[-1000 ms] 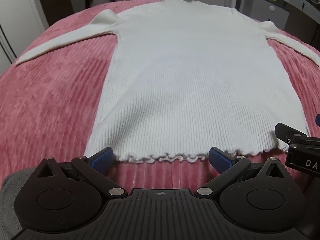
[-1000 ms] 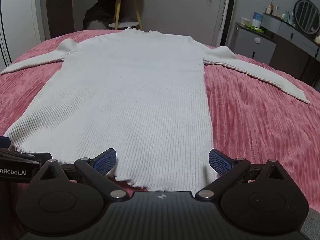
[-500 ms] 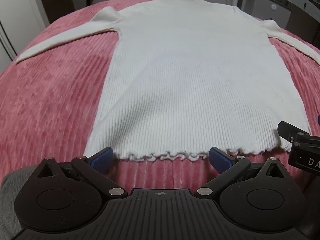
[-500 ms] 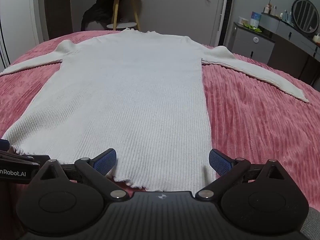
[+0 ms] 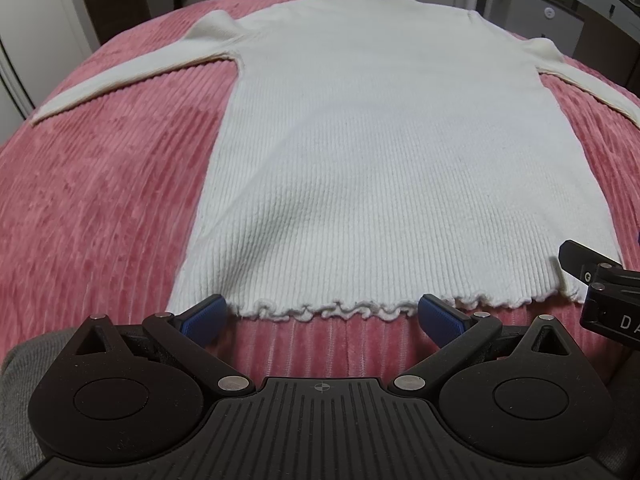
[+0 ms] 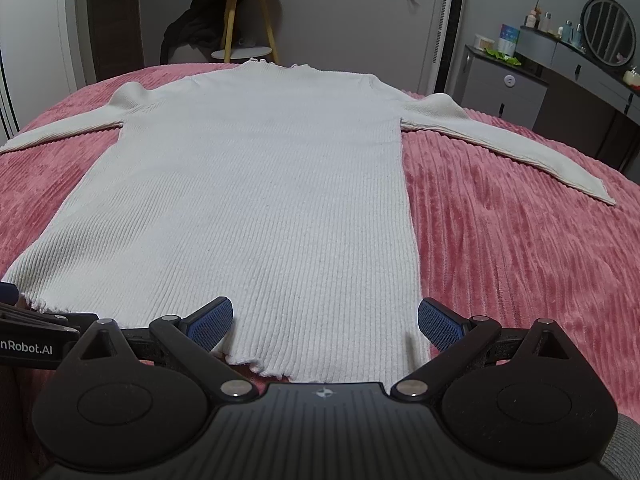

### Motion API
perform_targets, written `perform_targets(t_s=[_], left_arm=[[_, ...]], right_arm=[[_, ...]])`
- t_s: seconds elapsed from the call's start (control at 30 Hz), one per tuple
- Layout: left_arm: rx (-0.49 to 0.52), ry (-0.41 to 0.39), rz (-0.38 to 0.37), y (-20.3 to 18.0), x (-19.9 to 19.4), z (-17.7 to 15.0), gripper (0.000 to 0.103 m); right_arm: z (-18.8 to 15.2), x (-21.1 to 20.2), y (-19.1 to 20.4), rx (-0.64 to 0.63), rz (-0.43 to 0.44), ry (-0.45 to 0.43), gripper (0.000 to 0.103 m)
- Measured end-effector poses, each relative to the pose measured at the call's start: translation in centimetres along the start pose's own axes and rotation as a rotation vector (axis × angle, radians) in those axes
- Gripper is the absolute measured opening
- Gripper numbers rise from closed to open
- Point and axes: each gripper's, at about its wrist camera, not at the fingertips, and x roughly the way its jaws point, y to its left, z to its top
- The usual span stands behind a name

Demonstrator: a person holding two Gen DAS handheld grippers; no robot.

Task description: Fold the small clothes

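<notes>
Left wrist view: left gripper (image 5: 322, 314), jaws spread, has crept nearer the sweater (image 5: 384, 152) hem at the bedspread's (image 5: 100, 200) near edge; right gripper (image 6: 325, 318), equally spread, straddles it, fold unstarted.

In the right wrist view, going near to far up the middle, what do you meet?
Right gripper → sweater hem → sweater collar → pink bedspread → wooden stool.
</notes>
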Motion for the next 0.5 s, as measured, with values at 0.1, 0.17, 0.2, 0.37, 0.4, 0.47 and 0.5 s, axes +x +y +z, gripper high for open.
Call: perform_targets(t_s=[0.1, 0.17, 0.2, 0.37, 0.4, 0.47, 0.5], left_arm=[[-0.001, 0.002, 0.001, 0.0, 0.02, 0.0, 0.103], [-0.001, 0.002, 0.0, 0.02, 0.02, -0.01, 0.103], [-0.002, 0.002, 0.0, 0.02, 0.02, 0.0, 0.103], [-0.005, 0.01, 0.001, 0.08, 0.04, -0.1, 0.103], [-0.006, 0.012, 0.001, 0.08, 0.03, -0.08, 0.103], [-0.007, 0.015, 0.002, 0.08, 0.05, 0.0, 0.103], [-0.007, 0.018, 0.003, 0.08, 0.07, 0.02, 0.103]], right_arm=[[-0.03, 0.01, 0.01, -0.001, 0.001, -0.001, 0.099], [-0.04, 0.0, -0.01, -0.001, 0.001, -0.001, 0.099], [-0.04, 0.0, -0.01, -0.001, 0.002, -0.001, 0.099], [-0.05, -0.02, 0.0, -0.002, 0.002, -0.001, 0.099], [-0.05, -0.03, -0.01, -0.002, 0.002, -0.002, 0.099], [-0.06, -0.02, 0.0, -0.002, 0.002, -0.002, 0.099], [-0.05, -0.03, -0.01, -0.002, 0.002, -0.002, 0.099]])
